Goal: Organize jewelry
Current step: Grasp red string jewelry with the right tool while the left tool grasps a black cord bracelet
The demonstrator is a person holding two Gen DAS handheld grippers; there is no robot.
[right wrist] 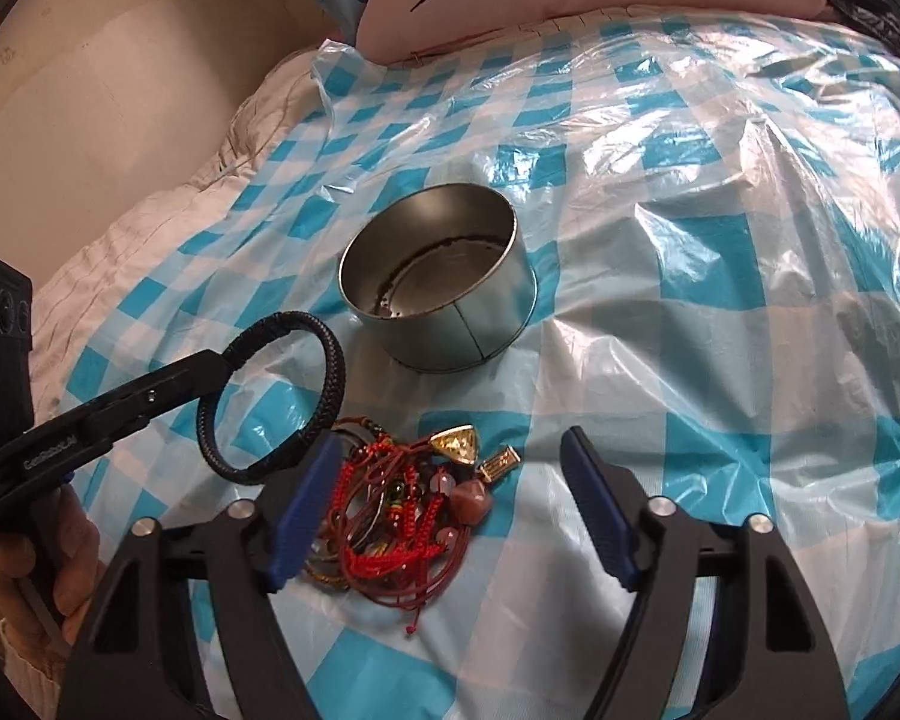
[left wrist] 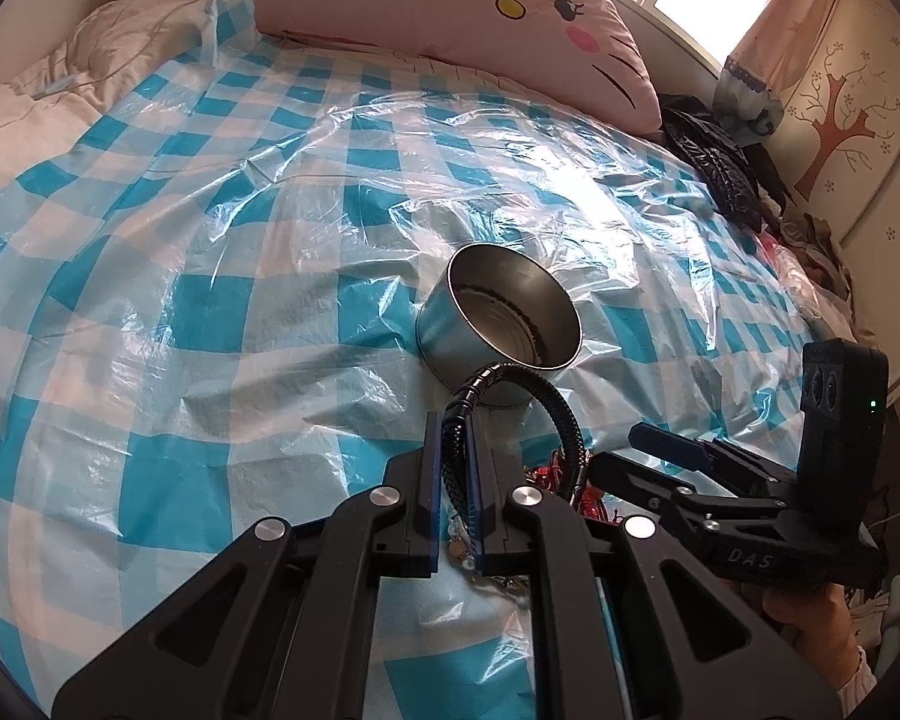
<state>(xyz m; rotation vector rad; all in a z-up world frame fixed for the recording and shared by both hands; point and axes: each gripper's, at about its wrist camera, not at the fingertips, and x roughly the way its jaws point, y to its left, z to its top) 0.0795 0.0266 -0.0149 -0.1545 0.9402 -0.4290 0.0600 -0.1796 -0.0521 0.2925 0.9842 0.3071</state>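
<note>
My left gripper [left wrist: 453,438] is shut on a black braided bracelet [left wrist: 561,414] and holds it above the bed, just short of a round metal tin [left wrist: 450,315]. In the right wrist view the bracelet [right wrist: 333,372] hangs from the left gripper's fingers [right wrist: 198,369], left of the tin [right wrist: 498,315]. A thin dark chain lies inside the tin. My right gripper [right wrist: 450,468] is open, its jaws around a pile of red cord bracelets, beads and pendants [right wrist: 402,510] on the bed. The pile partly shows behind the left fingers [left wrist: 546,474].
The bed is covered with a blue-and-white checked plastic sheet [left wrist: 210,300]. A pink cat-face pillow [left wrist: 450,6] lies at the head. A beige quilt [left wrist: 60,84] is at the left, dark clothes [left wrist: 720,168] at the right edge.
</note>
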